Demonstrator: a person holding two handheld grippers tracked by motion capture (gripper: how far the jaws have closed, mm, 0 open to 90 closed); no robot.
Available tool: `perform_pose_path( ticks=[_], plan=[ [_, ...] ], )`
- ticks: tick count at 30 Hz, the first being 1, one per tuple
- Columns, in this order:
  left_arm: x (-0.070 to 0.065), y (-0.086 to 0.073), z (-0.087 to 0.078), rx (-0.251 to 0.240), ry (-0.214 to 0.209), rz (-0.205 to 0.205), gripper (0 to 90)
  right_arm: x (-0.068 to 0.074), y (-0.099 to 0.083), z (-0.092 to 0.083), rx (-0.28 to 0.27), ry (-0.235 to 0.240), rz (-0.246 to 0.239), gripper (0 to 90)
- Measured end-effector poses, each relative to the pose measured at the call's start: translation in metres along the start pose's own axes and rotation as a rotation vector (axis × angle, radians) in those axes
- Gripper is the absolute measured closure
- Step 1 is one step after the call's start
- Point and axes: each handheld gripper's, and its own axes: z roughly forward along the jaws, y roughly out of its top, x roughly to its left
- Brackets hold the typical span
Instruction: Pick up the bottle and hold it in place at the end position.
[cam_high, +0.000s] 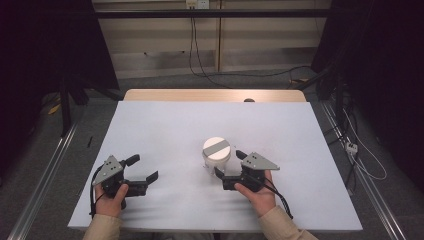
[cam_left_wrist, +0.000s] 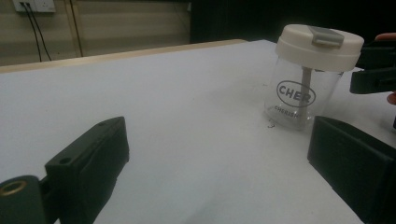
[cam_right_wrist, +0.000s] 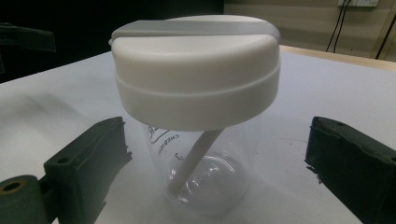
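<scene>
A clear cup (cam_high: 216, 152) with a white lid and a grey flap stands upright mid-table, with a straw-like stem inside it. The same cup (cam_left_wrist: 308, 79) carries oval lettering in the left gripper view. My right gripper (cam_high: 229, 163) is open at the cup's near right side. In the right gripper view the cup (cam_right_wrist: 196, 93) sits between the two black jaws of the right gripper (cam_right_wrist: 217, 135), with a gap on each side. My left gripper (cam_high: 145, 167) rests open at the near left, well apart from the cup. Nothing lies between the jaws of the left gripper (cam_left_wrist: 219, 140).
A white sheet (cam_high: 165, 125) covers the table, and a wooden strip (cam_high: 210, 95) shows along the far edge. Cables (cam_high: 200, 60) run down the back wall and across the floor. Metal rails (cam_high: 45, 175) flank the table on both sides.
</scene>
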Motion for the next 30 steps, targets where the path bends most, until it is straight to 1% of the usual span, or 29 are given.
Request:
perform_pose_path(
  ticks=[12,22,30],
  plan=[
    [0.000,0.000,0.000,0.005,0.000,-0.002,5.2,0.004,0.001,0.013,0.033,-0.001,-0.002,5.1],
    [0.001,-0.001,0.001,0.009,-0.003,0.001,5.2,0.005,0.001,0.020,0.042,-0.003,0.004,5.1],
    [0.001,-0.001,0.001,0.010,-0.002,-0.001,5.2,0.006,0.003,0.029,0.057,-0.019,0.003,5.9]
  ],
)
